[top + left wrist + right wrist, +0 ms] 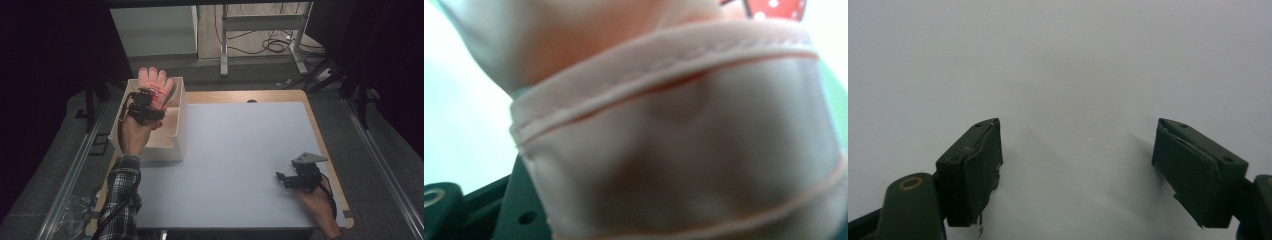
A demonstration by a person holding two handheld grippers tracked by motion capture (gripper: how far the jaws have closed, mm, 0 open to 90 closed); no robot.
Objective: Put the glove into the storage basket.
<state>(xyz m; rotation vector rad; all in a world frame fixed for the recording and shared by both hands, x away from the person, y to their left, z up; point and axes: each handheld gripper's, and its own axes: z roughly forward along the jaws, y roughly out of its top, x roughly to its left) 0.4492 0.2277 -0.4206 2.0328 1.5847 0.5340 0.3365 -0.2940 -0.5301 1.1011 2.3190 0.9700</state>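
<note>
We are seeing the white box's [176,131] tall walls hemming in the left gripper [145,106] and pink glove [156,82]; right of the box, the white tabletop [240,145] is lying open.

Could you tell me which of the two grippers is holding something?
The left gripper, over the white box, holds a pink glove; the right gripper stands open above the table.
</note>
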